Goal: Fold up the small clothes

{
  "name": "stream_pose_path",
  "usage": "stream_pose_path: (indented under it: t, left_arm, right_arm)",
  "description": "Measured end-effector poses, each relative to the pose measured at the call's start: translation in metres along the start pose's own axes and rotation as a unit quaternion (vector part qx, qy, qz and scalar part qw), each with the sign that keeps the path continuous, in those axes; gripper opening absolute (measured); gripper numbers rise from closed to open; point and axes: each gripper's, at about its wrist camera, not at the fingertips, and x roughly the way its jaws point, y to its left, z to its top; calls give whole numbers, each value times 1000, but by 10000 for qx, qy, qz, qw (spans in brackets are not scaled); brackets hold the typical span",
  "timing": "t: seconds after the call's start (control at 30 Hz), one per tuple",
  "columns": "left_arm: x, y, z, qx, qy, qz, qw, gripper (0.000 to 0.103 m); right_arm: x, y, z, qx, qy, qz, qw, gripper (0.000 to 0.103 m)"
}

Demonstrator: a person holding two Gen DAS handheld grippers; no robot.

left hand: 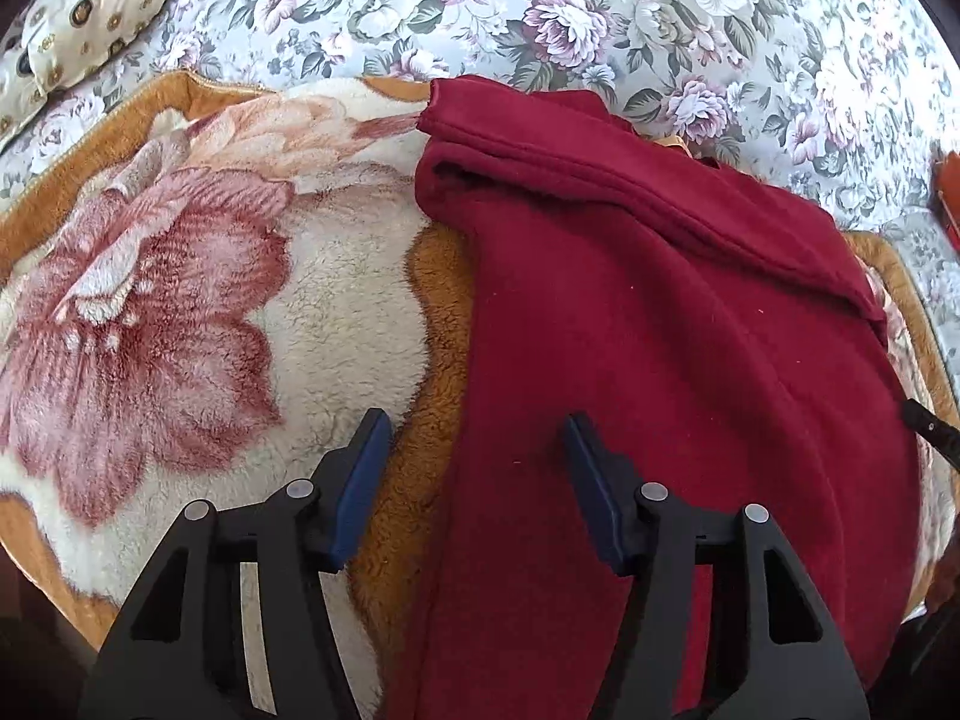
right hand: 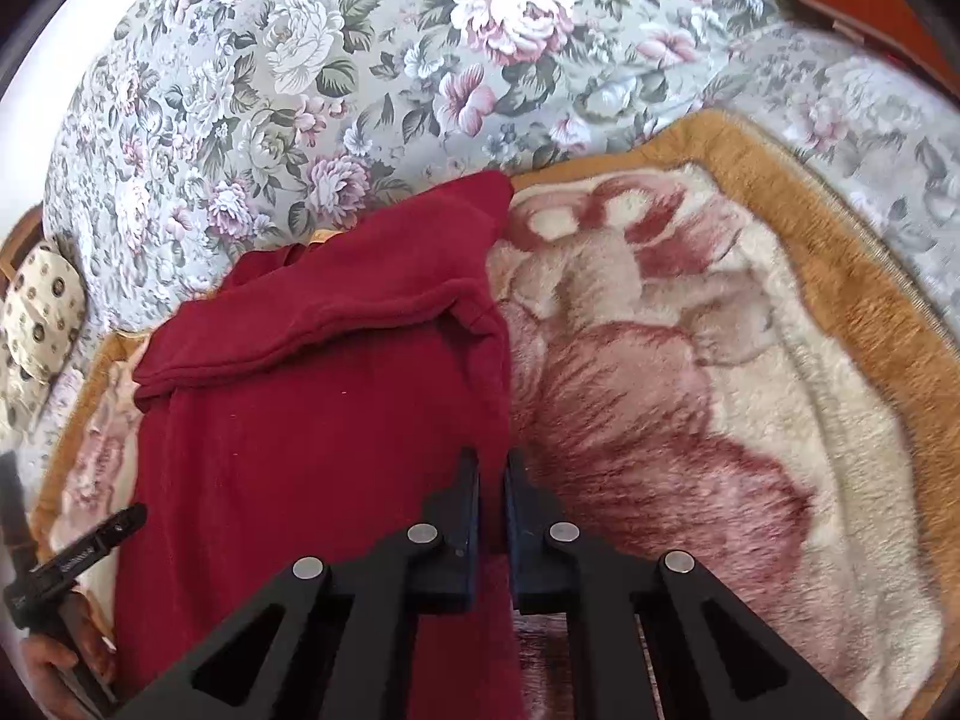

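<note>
Red fleece garment (left hand: 660, 330) lies on a plush blanket (left hand: 180, 300): soft, light, limp. Right hand-held gripper (right hand: 493, 468) pinches its side edge; left hand-held gripper (left hand: 474, 426) straddles the opposite edge, apart.

Floral-sheeted bed (left hand: 600, 12) under a plush flowered blanket (left hand: 180, 312), patterned pillow (left hand: 66, 18) at its edge

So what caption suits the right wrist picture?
Right gripper pinches the dark red garment's edge on a plush flowered blanket.
</note>
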Motion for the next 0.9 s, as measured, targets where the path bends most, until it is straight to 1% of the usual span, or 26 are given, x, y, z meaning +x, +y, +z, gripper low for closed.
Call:
stream_pose_path:
  t: [0.03, 0.1, 0.13, 0.17, 0.23, 0.3, 0.37, 0.43, 0.5, 0.57, 0.6, 0.63, 0.67, 0.7, 0.73, 0.77, 0.83, 0.87, 0.9]
  left_arm:
    - [0, 1, 0, -11, -5, -20, 10000, 59]
    - [-1, 5, 0, -63, -1, -82, 9999, 59]
    - [-3, 7, -2, -90, 8, -127, 9999, 59]
    - [-6, 8, -4, -129, 22, -181, 9998, 59]
    - [-17, 12, -11, -211, 78, -338, 9992, 59]
    - [-30, 14, -23, -260, 172, -602, 9977, 59]
    - [-41, 15, -36, -198, 250, -745, 9967, 59]
    - [-50, 16, -50, -94, 326, -780, 9964, 60]
    - [-57, 18, -66, -62, 463, -862, 9952, 60]
    - [-63, 21, -79, -101, 549, -856, 9948, 60]
    - [-67, 23, -86, -112, 548, -850, 9948, 60]
    - [-70, 23, -91, -104, 533, -853, 9949, 60]
    - [-71, 23, -95, -76, 522, -850, 9950, 61]
    - [-71, 22, -99, -30, 544, -803, 9953, 62]
    - [-70, 21, -101, -20, 572, -731, 9957, 62]
    - [-71, 22, -102, -41, 569, -705, 9959, 62]
    - [-75, 24, -106, -157, 560, -766, 9954, 62]
    - [-75, 26, -107, -214, 580, -777, 9951, 62]
    - [-74, 28, -110, -295, 626, -781, 9945, 62]
  right_arm:
    - [8, -2, -1, -1, 96, -100, 9999, 6]
    - [11, -6, -2, 109, 81, -4, 9999, 6]
    - [6, -7, -3, 135, 85, 89, 9998, 6]
    - [-1, -9, -3, 180, 185, 294, 9992, 6]
    - [-15, -14, -8, 221, 425, 535, 9974, 14]
    - [-42, -17, -26, 138, 455, 783, 9958, 33]
    - [-63, -19, -52, -26, 552, 980, 9936, 40]
    - [-76, -21, -78, -160, 735, 1066, 9914, 40]
    - [-83, -25, -103, -84, 921, 1231, 9881, 40]
    - [-81, -25, -124, -18, 1163, 1375, 9836, 41]
    - [-80, -23, -131, -59, 1210, 1413, 9825, 40]
    - [-83, -20, -137, -165, 1115, 1392, 9838, 38]
    - [-87, -15, -141, -386, 943, 1297, 9863, 20]
    - [-88, -11, -142, -551, 849, 1247, 9870, 8]
    - [-91, -11, -142, -615, 778, 1209, 9877, 8]
    - [-90, -14, -140, -547, 768, 1198, 9883, 8]
    - [-89, -25, -138, -330, 767, 1189, 9894, 8]
    - [-90, -30, -138, -271, 780, 1193, 9894, 6]
    - [-89, -31, -139, -233, 788, 1267, 9885, 6]
